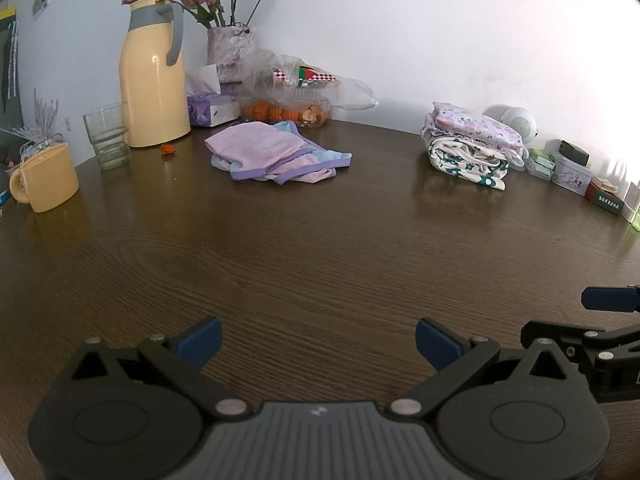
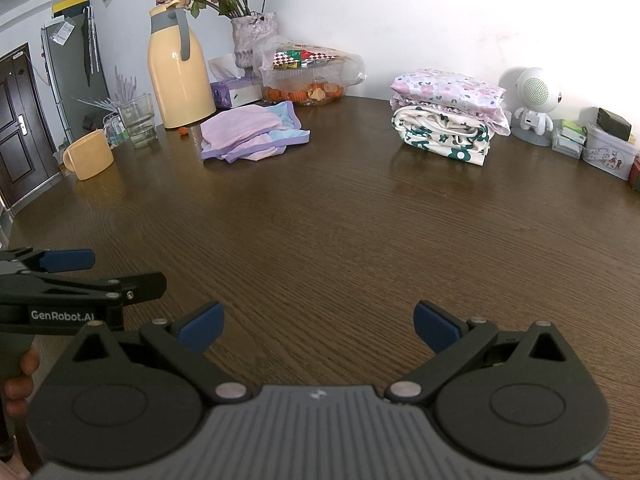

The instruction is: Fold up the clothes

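A crumpled pink, blue and purple garment (image 1: pixel 276 154) lies unfolded on the dark wooden table (image 1: pixel 320 248), far from both grippers; it also shows in the right wrist view (image 2: pixel 252 134). A stack of folded floral clothes (image 1: pixel 472 144) sits at the back right, also in the right wrist view (image 2: pixel 448 114). My left gripper (image 1: pixel 318 344) is open and empty low over the table's near side. My right gripper (image 2: pixel 318 326) is open and empty beside it, and its fingers (image 1: pixel 608 300) show at the left wrist view's right edge. The left gripper's fingers (image 2: pixel 68 260) show in the right wrist view.
A yellow thermos jug (image 1: pixel 154 80), a glass (image 1: pixel 108 136) and a yellow mug (image 1: pixel 48 178) stand at the back left. A tissue box (image 1: pixel 210 108), flower vase (image 1: pixel 230 46) and plastic food box (image 1: pixel 292 100) line the wall. A white speaker figure (image 2: pixel 534 100) and small boxes (image 2: pixel 608 148) stand at the back right.
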`<control>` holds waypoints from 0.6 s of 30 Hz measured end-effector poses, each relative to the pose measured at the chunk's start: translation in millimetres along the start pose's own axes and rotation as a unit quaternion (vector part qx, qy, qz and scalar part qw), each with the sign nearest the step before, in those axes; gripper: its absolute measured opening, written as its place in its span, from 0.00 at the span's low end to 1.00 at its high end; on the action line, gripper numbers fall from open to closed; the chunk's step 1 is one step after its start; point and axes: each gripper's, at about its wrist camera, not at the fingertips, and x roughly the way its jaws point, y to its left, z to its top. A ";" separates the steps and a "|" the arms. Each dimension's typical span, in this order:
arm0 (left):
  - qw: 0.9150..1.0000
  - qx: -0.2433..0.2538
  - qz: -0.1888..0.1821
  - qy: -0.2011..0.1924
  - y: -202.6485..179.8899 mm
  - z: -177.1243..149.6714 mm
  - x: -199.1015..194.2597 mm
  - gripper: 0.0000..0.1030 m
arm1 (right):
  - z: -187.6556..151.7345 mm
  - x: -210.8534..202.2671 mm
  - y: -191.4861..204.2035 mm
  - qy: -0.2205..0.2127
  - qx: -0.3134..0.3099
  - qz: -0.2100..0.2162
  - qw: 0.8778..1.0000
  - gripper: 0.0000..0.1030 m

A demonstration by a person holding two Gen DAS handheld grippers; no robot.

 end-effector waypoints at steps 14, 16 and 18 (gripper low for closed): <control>1.000 0.001 -0.001 -0.001 1.5 -1.7 -0.3 1.00 | 1.5 -0.4 -0.9 0.001 0.000 0.002 1.000 1.00; 1.000 0.001 0.000 0.000 1.8 0.1 -0.4 1.00 | 1.5 -0.7 -0.8 0.002 0.000 0.002 1.000 1.00; 1.000 0.001 -0.001 -0.001 2.2 0.3 -0.9 1.00 | 1.3 -0.6 -0.8 0.002 -0.001 0.003 1.000 1.00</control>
